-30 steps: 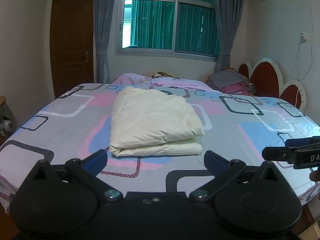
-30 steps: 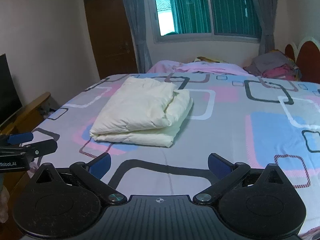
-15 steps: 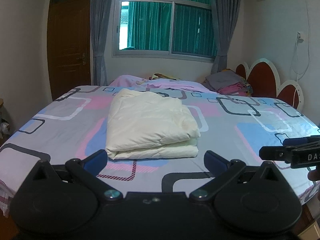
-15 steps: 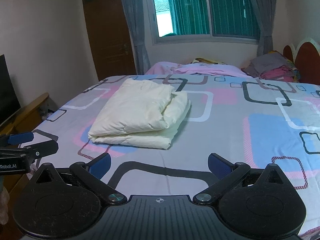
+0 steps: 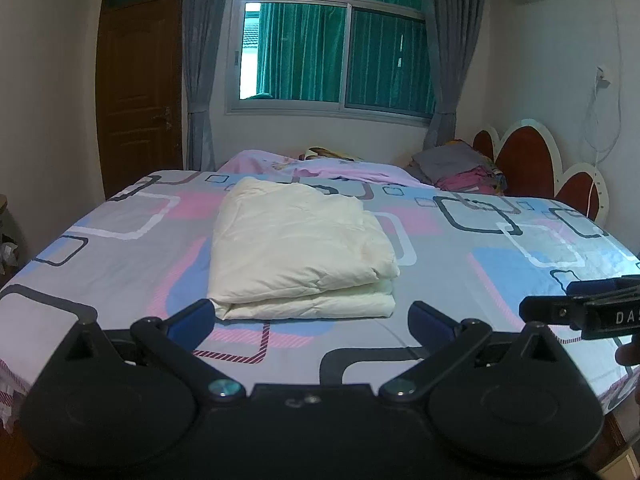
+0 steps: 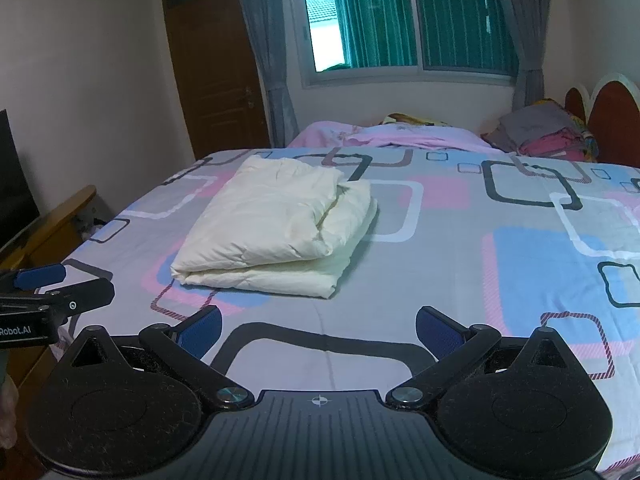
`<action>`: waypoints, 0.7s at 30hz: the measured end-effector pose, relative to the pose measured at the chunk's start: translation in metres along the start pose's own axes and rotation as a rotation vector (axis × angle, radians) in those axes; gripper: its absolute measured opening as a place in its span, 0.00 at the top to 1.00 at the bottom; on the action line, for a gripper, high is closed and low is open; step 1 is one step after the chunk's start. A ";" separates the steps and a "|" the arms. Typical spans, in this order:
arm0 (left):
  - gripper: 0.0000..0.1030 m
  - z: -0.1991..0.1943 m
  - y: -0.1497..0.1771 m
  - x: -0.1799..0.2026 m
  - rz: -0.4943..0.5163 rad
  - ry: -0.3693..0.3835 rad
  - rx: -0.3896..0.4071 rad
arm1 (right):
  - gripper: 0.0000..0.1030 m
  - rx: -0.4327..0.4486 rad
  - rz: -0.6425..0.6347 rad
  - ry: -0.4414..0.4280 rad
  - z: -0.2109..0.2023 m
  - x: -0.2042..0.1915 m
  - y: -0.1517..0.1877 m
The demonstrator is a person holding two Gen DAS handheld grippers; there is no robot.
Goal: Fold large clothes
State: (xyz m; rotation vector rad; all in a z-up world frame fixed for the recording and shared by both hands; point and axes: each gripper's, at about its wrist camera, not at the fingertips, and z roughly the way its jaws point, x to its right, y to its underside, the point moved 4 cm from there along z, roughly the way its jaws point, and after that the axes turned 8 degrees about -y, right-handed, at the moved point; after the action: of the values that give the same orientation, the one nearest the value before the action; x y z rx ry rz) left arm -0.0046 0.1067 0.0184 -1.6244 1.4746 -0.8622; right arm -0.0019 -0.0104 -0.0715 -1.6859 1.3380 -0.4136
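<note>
A cream padded garment [image 5: 300, 248] lies folded into a thick rectangle on the patterned bedsheet [image 5: 500, 264]; the right wrist view shows the same folded garment [image 6: 276, 228] left of centre. My left gripper [image 5: 312, 322] is open and empty, hovering at the bed's near edge just short of the bundle. Further right along that edge, my right gripper [image 6: 318, 328] also stands open with nothing in it, clear of the bundle. Each gripper shows in the other's view: the right gripper [image 5: 584, 310] at the right edge, the left gripper [image 6: 52, 296] at the left edge.
A pink blanket [image 5: 320, 166] and a pile of clothes [image 5: 460, 168] lie at the far side near the red headboard [image 5: 536, 160]. A wooden door [image 5: 140, 92] and a curtained window [image 5: 336, 48] are behind. A wooden bench [image 6: 60, 216] stands left of the bed.
Both grippers have drifted slightly, so the folded garment sits a little lower and further left in view. Nothing was grasped or let go; the garment has not moved.
</note>
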 end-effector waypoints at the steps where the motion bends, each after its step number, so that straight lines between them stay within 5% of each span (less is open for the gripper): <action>1: 0.00 0.000 0.000 0.000 -0.001 0.000 0.000 | 0.01 0.000 0.000 0.000 0.000 0.000 0.000; 21: 0.01 -0.001 0.001 -0.002 -0.005 -0.009 0.004 | 0.01 -0.002 -0.009 -0.011 0.000 0.005 -0.003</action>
State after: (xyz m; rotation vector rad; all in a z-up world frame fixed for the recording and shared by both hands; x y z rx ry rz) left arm -0.0061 0.1084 0.0180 -1.6275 1.4627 -0.8583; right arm 0.0017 -0.0146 -0.0709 -1.6939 1.3234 -0.4077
